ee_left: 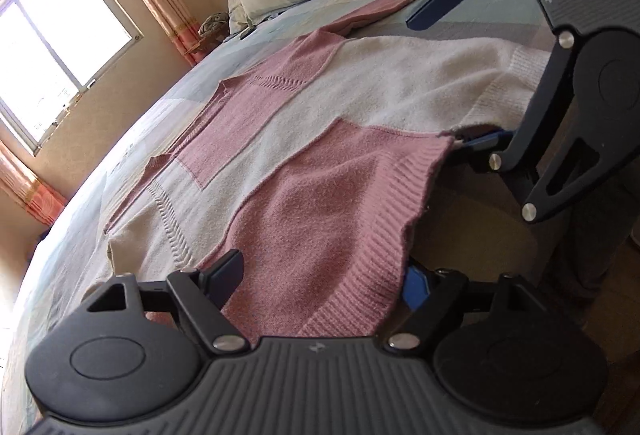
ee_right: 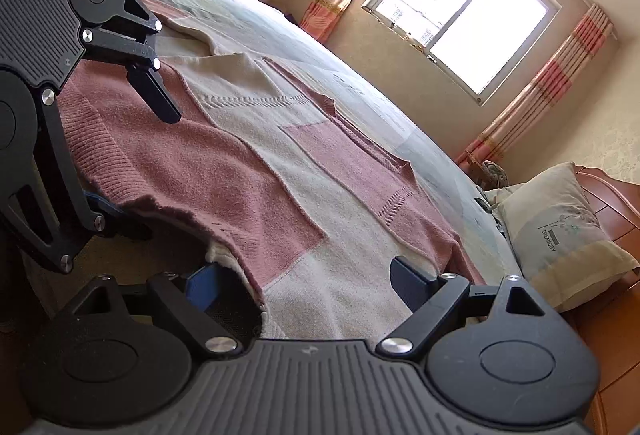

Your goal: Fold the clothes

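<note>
Nearest you, the ribbed pink hem point(ee_left: 360, 275) of the sweater point(ee_left: 320, 115) hangs off the bed point(ee_left: 120, 139) edge, running between the fingers of your left claw point(ee_left: 324, 275). The right claw point(ee_right: 304, 275) straddles the cream hem corner the same way. Both claws stand wide apart; neither looks clamped, though the under-fingers sit right at the knit. The sweater lies spread flat, unfolded, so you appear to be at the first grasp. Next, close both on the hem evenly, then carry it toward the collar.
</note>
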`<act>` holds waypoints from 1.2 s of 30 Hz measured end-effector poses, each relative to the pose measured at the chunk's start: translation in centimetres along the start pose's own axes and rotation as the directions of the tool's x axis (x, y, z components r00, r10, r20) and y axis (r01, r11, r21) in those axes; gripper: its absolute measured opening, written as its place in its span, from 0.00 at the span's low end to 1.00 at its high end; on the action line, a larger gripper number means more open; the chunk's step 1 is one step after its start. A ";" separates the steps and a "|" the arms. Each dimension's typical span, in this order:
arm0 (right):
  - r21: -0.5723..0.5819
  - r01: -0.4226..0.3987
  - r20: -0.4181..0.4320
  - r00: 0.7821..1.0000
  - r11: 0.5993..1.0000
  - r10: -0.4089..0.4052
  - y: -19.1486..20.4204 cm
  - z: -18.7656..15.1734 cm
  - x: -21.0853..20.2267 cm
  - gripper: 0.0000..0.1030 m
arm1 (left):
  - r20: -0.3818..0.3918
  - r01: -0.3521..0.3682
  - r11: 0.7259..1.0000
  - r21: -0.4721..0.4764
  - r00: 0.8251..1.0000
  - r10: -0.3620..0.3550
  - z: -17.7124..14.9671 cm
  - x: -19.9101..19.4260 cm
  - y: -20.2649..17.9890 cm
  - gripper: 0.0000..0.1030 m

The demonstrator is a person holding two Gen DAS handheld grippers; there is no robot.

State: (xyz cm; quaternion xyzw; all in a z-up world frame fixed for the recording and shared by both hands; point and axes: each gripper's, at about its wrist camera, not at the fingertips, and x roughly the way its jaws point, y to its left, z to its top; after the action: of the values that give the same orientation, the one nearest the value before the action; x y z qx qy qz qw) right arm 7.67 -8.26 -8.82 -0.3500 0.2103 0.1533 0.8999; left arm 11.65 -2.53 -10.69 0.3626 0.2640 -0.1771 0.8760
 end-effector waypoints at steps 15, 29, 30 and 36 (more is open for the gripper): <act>-0.158 0.119 0.066 0.992 0.980 -0.110 4.4 0.9 2.8 0.92 | 0.034 -0.227 0.943 0.243 0.974 0.225 -1.5 0.3 -1.8 0.79; -0.206 0.054 0.028 0.998 0.977 -0.049 3.0 -2.0 2.4 0.29 | -0.011 -0.145 0.922 0.358 0.987 0.160 -3.3 1.1 -2.6 0.03; -0.216 0.025 0.022 1.000 0.976 -0.021 3.3 -2.0 2.3 0.12 | -0.011 -0.140 0.924 0.355 0.988 0.154 -3.4 0.9 -2.6 0.03; -0.197 -0.059 0.013 0.998 0.979 0.063 1.9 -1.9 -0.1 0.07 | -0.047 0.040 0.975 0.216 0.998 -0.031 -2.7 -2.1 -0.6 0.11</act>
State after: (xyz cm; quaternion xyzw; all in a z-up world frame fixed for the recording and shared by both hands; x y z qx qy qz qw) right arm 6.27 -8.27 -11.08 -0.4290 0.1961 0.2041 0.8578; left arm 8.76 -0.72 -11.38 0.4551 0.2682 -0.2126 0.8220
